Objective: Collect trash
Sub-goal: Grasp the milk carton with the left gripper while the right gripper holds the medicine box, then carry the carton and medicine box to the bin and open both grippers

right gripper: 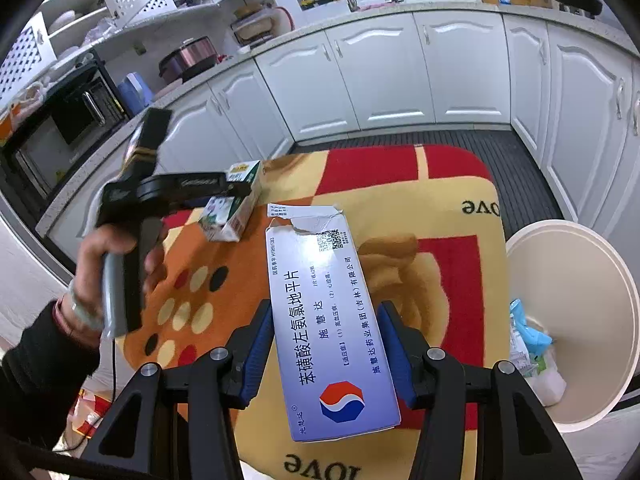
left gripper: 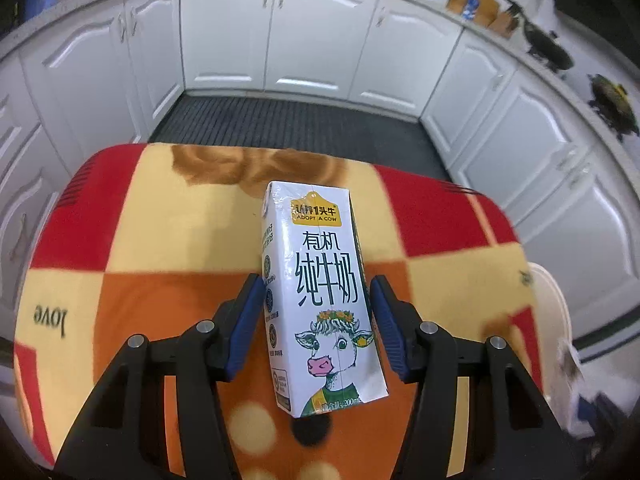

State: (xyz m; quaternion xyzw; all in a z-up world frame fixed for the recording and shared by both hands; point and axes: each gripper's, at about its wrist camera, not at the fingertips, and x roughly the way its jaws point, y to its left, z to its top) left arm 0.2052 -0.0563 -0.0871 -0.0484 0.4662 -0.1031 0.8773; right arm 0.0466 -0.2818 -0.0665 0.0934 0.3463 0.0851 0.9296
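While both grippers are carrying trash above the blanket (right gripper: 448,200), the left gripper (left gripper: 316,320) is clamping a light, crushable milk carton (left gripper: 320,300) mid-body; the right gripper (right gripper: 324,344) is pinching a flimsy medicine box (right gripper: 324,320). A bin (right gripper: 576,276) is waiting at three o'clock.

The white milk carton (left gripper: 320,300) carries a yellow brand tag, dark green lettering, and a cartoon cow with a pink muzzle, a flower wreath and a green collar. The fleece table cover (left gripper: 160,240) is chequered in red, orange and pale yellow, with brown rose shapes, black "love" lettering, and cream, black and red dots on an orange square. The flat medicine box (right gripper: 332,320) shades from white to pale lavender-blue, printed in dark blue text with a red-and-blue octagonal logo. Both black grippers have blue finger pads (left gripper: 248,320). The round waste bin (right gripper: 580,280) is cream, holding light blue and white wrappers.
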